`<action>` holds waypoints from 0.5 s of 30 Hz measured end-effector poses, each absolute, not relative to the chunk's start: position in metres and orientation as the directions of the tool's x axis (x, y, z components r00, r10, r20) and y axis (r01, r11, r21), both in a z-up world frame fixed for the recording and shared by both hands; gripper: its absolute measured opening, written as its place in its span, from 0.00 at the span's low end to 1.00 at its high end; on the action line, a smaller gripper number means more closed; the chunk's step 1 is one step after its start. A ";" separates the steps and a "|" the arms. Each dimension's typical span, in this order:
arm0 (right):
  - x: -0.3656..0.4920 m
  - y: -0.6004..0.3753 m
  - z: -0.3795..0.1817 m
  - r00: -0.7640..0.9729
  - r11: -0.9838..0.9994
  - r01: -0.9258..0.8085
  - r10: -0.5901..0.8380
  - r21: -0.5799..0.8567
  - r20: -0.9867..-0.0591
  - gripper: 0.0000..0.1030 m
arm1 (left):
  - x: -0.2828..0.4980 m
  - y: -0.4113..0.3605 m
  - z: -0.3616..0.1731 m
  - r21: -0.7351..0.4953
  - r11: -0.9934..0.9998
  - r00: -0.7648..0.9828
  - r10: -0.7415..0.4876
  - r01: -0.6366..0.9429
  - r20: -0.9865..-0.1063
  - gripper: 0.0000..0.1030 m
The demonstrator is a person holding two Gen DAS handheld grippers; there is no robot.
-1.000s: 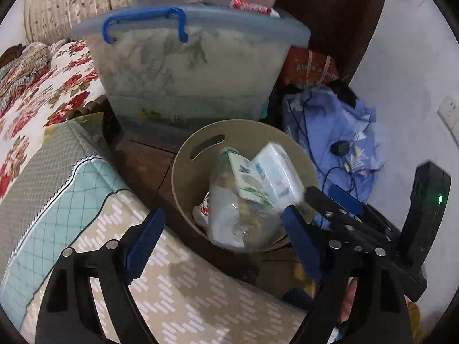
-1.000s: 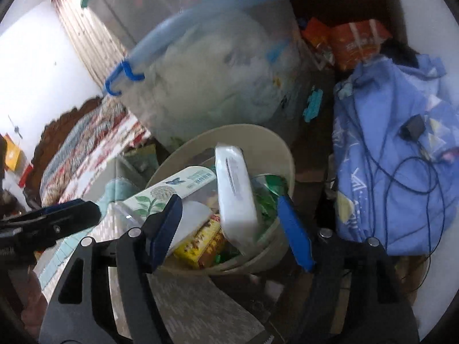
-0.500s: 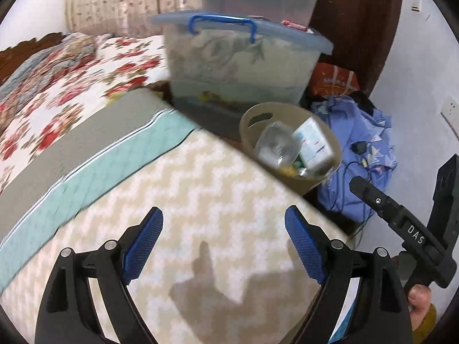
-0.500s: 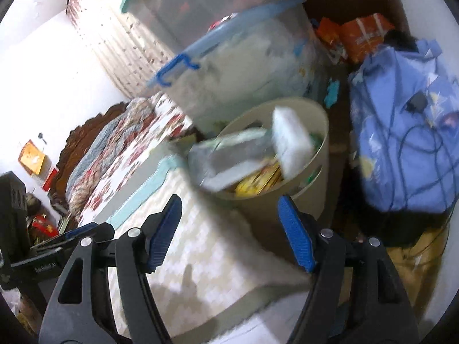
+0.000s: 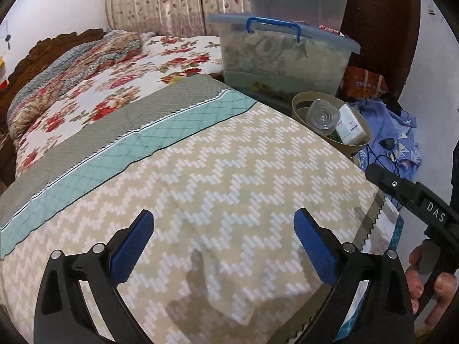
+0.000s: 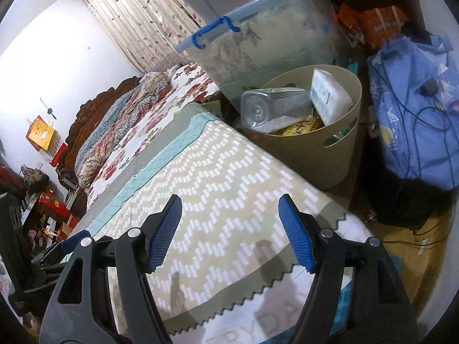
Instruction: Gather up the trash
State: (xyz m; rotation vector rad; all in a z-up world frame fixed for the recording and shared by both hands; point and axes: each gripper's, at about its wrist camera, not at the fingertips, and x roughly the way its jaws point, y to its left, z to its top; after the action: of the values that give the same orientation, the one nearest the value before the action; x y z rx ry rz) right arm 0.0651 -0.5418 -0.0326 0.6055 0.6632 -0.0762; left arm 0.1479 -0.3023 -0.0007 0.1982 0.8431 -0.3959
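Both grippers' fingers hold nothing, left gripper (image 5: 222, 246) opening, right gripper (image 6: 231, 233) spread wide over the zigzag blanket (image 5: 229, 177); since the beige bin (image 6: 330, 154) at far right already holds trash, scan this cloth slowly for remaining litter.

Open zigzag-patterned bedspread (image 5: 229, 177) lies bare ahead of both claws, nothing on it to block a pass. Beyond its far right corner the beige waste bin (image 6: 324, 154) stands jammed with a clear bottle (image 6: 266, 109). Behind looms the lidded storage tub (image 5: 284, 63), with heaped blue cloth (image 6: 413, 120) right of the bin.
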 end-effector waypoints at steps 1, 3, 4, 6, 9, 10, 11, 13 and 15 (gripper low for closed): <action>0.064 -0.540 -0.031 0.793 0.826 0.254 0.120 0.503 -0.597 0.69 | 0.145 -0.299 0.001 0.016 0.910 0.601 -0.260 0.415 -0.756 0.91; 0.060 -0.537 -0.026 0.798 0.825 0.255 0.114 0.504 -0.591 0.69 | 0.138 -0.294 0.005 0.016 0.912 0.608 -0.261 0.411 -0.750 0.91; 0.058 -0.534 -0.024 0.802 0.825 0.256 0.109 0.503 -0.587 0.69 | 0.136 -0.292 0.007 0.017 0.912 0.611 -0.261 0.410 -0.747 0.91; 0.056 -0.532 -0.020 0.806 0.826 0.258 0.103 0.502 -0.583 0.69 | 0.131 -0.289 0.012 0.022 0.912 0.620 -0.261 0.409 -0.740 0.91; 0.054 -0.528 -0.016 0.807 0.826 0.259 0.100 0.501 -0.582 0.69 | 0.123 -0.284 0.019 0.027 0.912 0.639 -0.266 0.410 -0.721 0.92; 0.054 -0.526 -0.015 0.806 0.825 0.260 0.100 0.501 -0.583 0.69 | 0.120 -0.282 0.021 0.028 0.912 0.645 -0.268 0.410 -0.716 0.92; 0.053 -0.526 -0.015 0.806 0.825 0.260 0.101 0.502 -0.583 0.69 | 0.119 -0.281 0.023 0.028 0.912 0.648 -0.269 0.410 -0.712 0.92; 0.052 -0.523 -0.013 0.805 0.825 0.261 0.100 0.501 -0.584 0.69 | 0.115 -0.278 0.026 0.027 0.912 0.654 -0.272 0.408 -0.706 0.92; 0.051 -0.520 -0.011 0.805 0.827 0.260 0.099 0.498 -0.585 0.69 | 0.114 -0.276 0.027 0.037 0.915 0.659 -0.261 0.401 -0.705 0.92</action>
State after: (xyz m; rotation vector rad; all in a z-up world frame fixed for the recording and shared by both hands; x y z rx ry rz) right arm 0.0511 -0.5203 -0.0111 0.6008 0.6390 -0.0920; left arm 0.1136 -0.2765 0.0271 0.1960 0.7644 -0.3773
